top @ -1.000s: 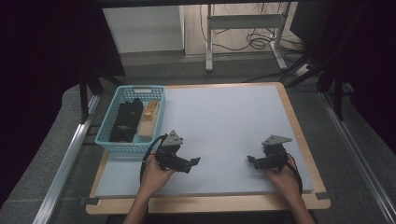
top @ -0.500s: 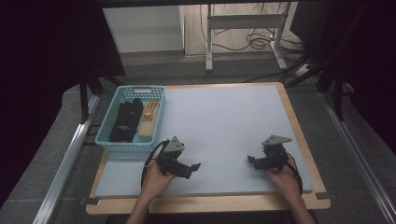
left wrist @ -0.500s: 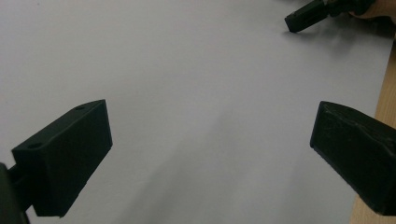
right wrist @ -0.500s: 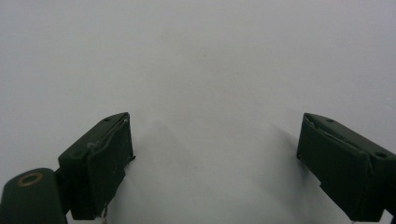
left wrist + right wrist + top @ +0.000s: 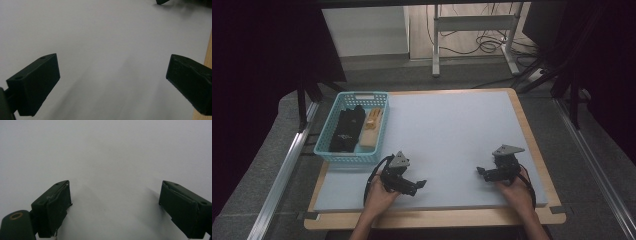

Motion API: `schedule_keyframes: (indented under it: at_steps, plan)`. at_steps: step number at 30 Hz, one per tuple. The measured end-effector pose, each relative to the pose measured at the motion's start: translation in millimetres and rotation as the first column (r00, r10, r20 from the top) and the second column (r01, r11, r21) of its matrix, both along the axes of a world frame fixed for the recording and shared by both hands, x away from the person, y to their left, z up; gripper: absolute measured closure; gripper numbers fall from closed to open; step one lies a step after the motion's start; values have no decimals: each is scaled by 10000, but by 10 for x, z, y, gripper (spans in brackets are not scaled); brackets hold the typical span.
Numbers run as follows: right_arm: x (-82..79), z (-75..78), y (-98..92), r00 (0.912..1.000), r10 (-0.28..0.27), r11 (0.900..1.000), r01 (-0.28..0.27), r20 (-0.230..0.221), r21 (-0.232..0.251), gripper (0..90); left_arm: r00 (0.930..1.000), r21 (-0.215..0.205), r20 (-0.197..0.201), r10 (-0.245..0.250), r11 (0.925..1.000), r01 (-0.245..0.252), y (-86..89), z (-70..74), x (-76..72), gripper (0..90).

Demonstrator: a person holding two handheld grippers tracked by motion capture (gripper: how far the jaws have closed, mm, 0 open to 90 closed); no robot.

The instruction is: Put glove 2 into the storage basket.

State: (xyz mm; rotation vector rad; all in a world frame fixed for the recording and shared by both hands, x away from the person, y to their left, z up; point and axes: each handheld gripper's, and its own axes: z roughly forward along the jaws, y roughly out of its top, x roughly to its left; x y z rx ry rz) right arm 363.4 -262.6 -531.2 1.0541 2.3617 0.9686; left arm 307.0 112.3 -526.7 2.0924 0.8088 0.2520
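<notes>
My left gripper (image 5: 418,185) rests low over the pale mat (image 5: 447,130) near the front left, held by a hand, its jaws pointing right. In the left gripper view the left gripper (image 5: 112,82) stands wide open over bare mat. My right gripper (image 5: 482,172) sits near the front right in the other hand, jaws pointing left. The right gripper view has the right gripper (image 5: 115,205) open too, with nothing between its fingers (image 5: 56,207). The tip of the right gripper (image 5: 162,1) peeks in at the top of the left gripper view.
A blue basket (image 5: 327,150) stands at the mat's left edge, holding a black object (image 5: 347,130) and tan items (image 5: 372,127). The wooden table border (image 5: 532,135) frames the mat. A metal stand (image 5: 472,25) and cables lie on the floor beyond.
My left gripper has slid a little toward the front edge and to the right. The right gripper has stayed put.
</notes>
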Motion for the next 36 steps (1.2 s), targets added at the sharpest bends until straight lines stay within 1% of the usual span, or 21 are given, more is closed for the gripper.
schedule_keyframes:
  at_steps: [6, 18, 20, 23, 26, 27, 28, 36]
  plan:
    - [0, 0, 0, 10000, -1, 10000, 1, 4, -1, 102, 9999, 165, -137, -86, 9998, 88, -20, -73, -7, 0]
    - [1, 0, 1, 10000, 6, 10000, -6, 10, -4, 102, 9990, 506, -353, -258, 9983, 275, -100, -172, -4, 0]
    - [1, 0, 1, 10000, 7, 10000, -7, 11, -2, 102, 9992, 727, -320, -253, 9970, 275, -123, -172, -8, 0]
    - [1, 1, 2, 10000, 1, 10000, -1, 9, -7, 103, 9993, 936, -300, -238, 9953, 265, -148, -178, -12, 0]
    - [1, 1, 2, 10000, 4, 10000, -4, 11, -8, 102, 9991, 1360, -362, -212, 9904, 259, -193, -192, -8, 0]
    - [1, 1, 2, 10000, 4, 10000, -4, 12, -8, 102, 9993, 1553, -303, -205, 9875, 250, -212, -196, -12, 0]
    - [1, 1, 2, 10000, 2, 10000, -2, 13, -8, 102, 9995, 1597, -256, -200, 9869, 238, -216, -196, -17, 0]
    - [-4, -2, 1, 10000, -4, 10000, 4, 8, -14, 102, 9996, 1532, -235, -148, 9880, 182, -220, -203, -24, 0]
